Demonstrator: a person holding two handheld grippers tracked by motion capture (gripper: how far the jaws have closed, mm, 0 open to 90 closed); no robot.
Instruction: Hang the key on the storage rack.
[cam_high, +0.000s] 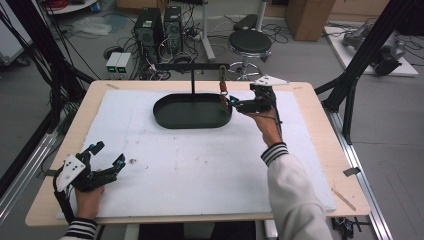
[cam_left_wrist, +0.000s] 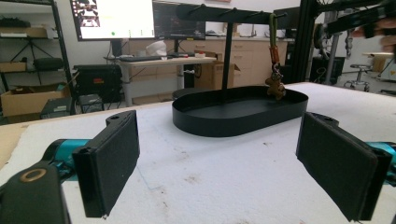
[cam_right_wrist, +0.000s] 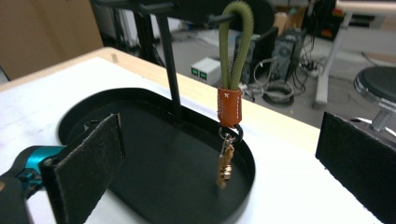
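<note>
Olive-green cord forms the loop of a keychain (cam_right_wrist: 232, 88) that is hung from a peg of the black rack (cam_high: 192, 66), with a brown leather sleeve below the loop and a small gingerbread-shaped charm (cam_left_wrist: 275, 87) dangling just above the right end of the black oval tray (cam_high: 172, 120). White padding (cam_high: 190, 165) is spread over most of the table (cam_high: 320, 125), and bare wood is left as a narrow strip along each edge. The tray is set near the far edge, at the middle; a wide stretch of open padding is left between it and the near edge. The right hand-held gripper (cam_high: 234, 104) is held level just to the right of the keychain, over the tray's right end; its jaws are spread wide apart, nothing is gripped between them, and the keychain is seen hanging free ahead of them in the right gripper view. The left hand-held gripper (cam_high: 107, 155) is rested at the near left corner of the padding, well apart from the tray, with its jaws also wide apart and nothing held.
</note>
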